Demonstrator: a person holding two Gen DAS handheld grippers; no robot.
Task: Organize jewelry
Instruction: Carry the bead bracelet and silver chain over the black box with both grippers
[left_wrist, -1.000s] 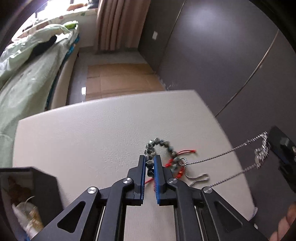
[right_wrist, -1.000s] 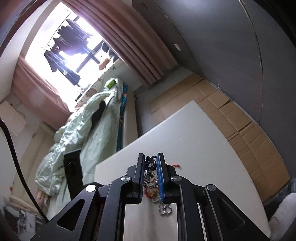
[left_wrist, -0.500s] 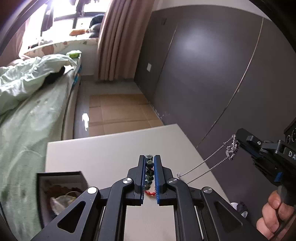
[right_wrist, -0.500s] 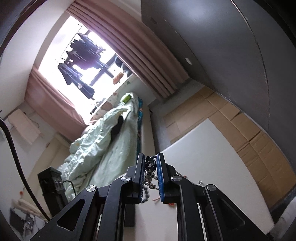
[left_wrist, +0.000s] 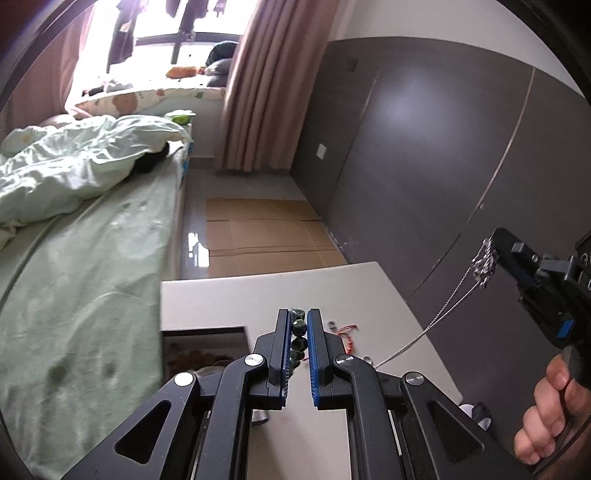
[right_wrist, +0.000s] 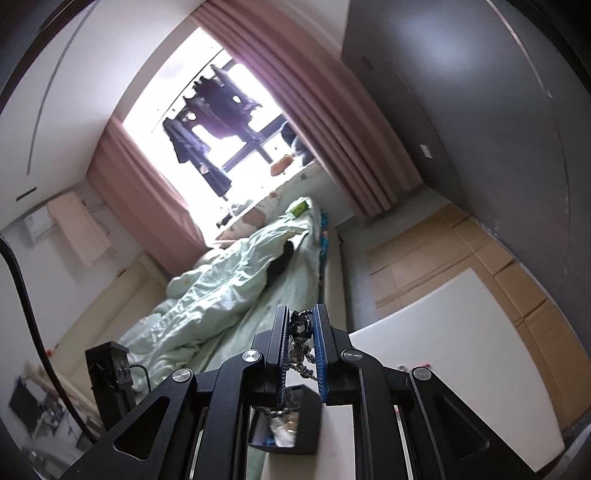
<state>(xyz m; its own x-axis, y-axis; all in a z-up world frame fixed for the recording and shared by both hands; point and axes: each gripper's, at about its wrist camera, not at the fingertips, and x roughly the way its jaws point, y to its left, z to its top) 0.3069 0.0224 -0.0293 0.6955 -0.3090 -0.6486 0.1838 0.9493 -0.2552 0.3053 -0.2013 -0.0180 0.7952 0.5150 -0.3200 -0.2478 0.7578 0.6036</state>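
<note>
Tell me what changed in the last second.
Both grippers rose off the table: left gripper lifted the bead bracelet, right gripper pulled the silver chain up and taut. Both grips stayed shut; the box stayed put.

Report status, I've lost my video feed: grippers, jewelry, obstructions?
Left gripper shut on bead bracelet, lifted. Right gripper shut on silver chain, taut. Chain and bracelet look tangled. Jewelry box open below.

Dark green beads (left_wrist: 298, 334) on red cord (left_wrist: 348, 336), silver chain (left_wrist: 436, 321) (blue-padded black tools), pale green bedding (left_wrist: 85, 177).
</note>
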